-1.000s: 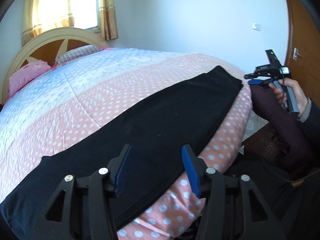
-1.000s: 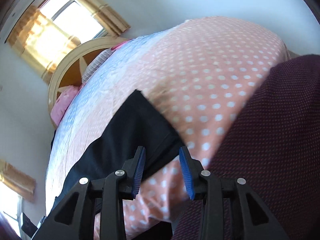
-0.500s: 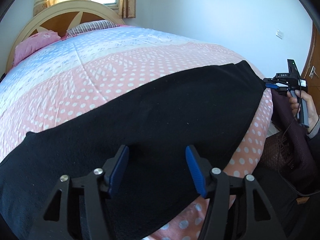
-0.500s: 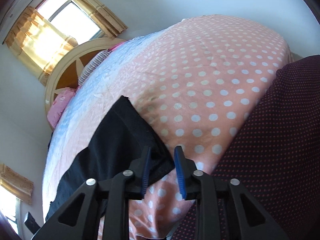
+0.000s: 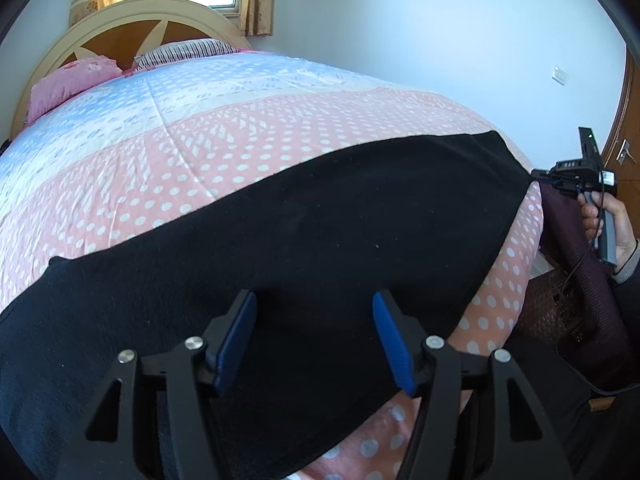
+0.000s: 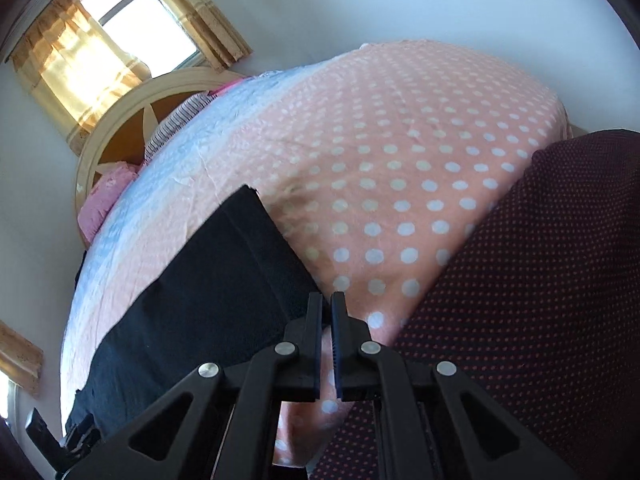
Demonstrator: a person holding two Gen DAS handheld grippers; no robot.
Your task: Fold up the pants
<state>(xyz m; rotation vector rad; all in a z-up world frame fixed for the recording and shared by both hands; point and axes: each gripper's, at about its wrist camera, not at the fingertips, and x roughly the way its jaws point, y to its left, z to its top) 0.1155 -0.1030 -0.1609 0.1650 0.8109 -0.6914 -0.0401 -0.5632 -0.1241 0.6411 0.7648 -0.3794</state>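
Left gripper [image 5: 314, 338] jaws are standing apart, nothing pinched, the 2 blue pads [image 5: 236, 344] hanging over the near part of the black pants [image 5: 320, 240], and I cannot tell whether they are touching the cloth. Right gripper [image 6: 327, 312] jaws are sitting together, the tips meeting right at the near corner of the pants [image 6: 224, 280]; the left wrist view is showing that same gripper [image 5: 538, 175] at the corner tip of the pants, so it is reading as clamped on the fabric edge. A hand [image 5: 608, 224] is gripping its grey handle, cuff of a sleeve [image 5: 630, 264] showing just below. The pants are lying flat along the near edge of the bed, spread long across the left wrist view from the lower left up to the right-hand corner, on a pink quilt [image 5: 280, 148] with white dots. In the right wrist view a dark maroon dotted fabric [image 6: 540, 280] is filling the right side, just beside the quilt [image 6: 400, 160]. Farther back the quilt is turning into a pale blue band [image 5: 140, 96], then a pink pillow [image 5: 68, 84] and a striped pillow [image 5: 184, 50] are resting against a cream and wood headboard [image 5: 120, 28]. Behind it, a window with yellow curtains [image 6: 80, 64], a white wall with a switch plate [image 5: 559, 76], and a wooden door [image 5: 628, 136] at the right edge.
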